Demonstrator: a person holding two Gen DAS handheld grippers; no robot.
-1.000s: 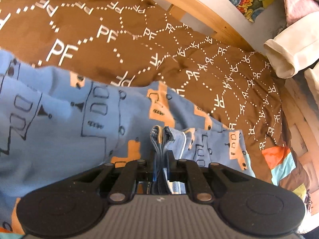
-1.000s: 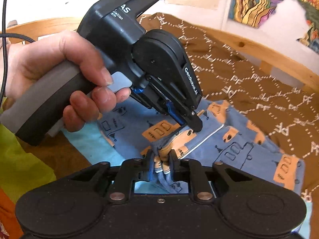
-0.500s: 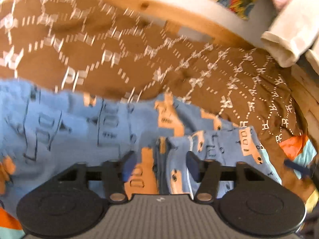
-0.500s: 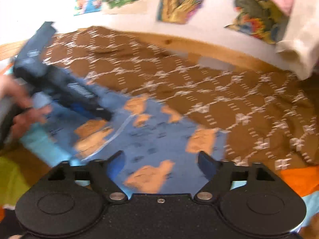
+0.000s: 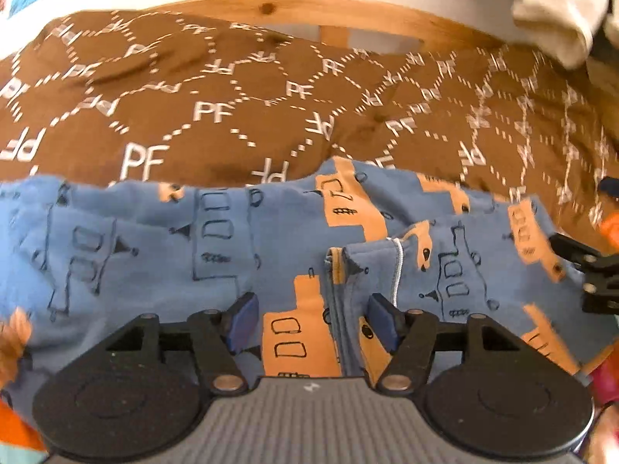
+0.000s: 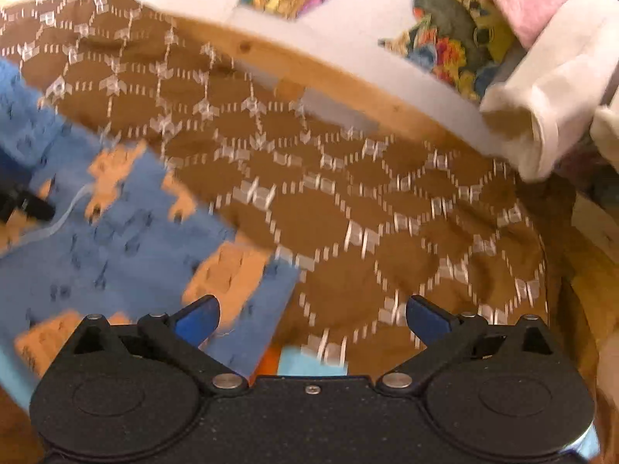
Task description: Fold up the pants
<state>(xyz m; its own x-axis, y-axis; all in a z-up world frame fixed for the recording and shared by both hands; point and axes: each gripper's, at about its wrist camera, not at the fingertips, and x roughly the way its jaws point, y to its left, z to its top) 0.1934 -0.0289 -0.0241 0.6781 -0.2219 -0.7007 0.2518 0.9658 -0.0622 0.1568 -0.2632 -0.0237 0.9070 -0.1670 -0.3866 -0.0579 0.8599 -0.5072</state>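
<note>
now both sets of jaws have just been opening and grasp nothing: the left gripper (image 5: 309, 309) straddles the pants (image 5: 216, 239) lying folded on the bedspread (image 5: 240, 116), the right gripper (image 6: 313, 317) over their 3 o'clock edge. the loose top layer could spring open or catch a blue pad.

Warm, bright light fills both views, with no hard shadows. The right wrist view is heavily motion-blurred — the white pattern on the brown bedspread (image 6: 387, 208) smears into streaks. The left wrist view is sharper at centre, soft toward its right edge. Fisheye distortion bows the wooden bed rail (image 5: 348, 11); the wall above it is blown out.
</note>
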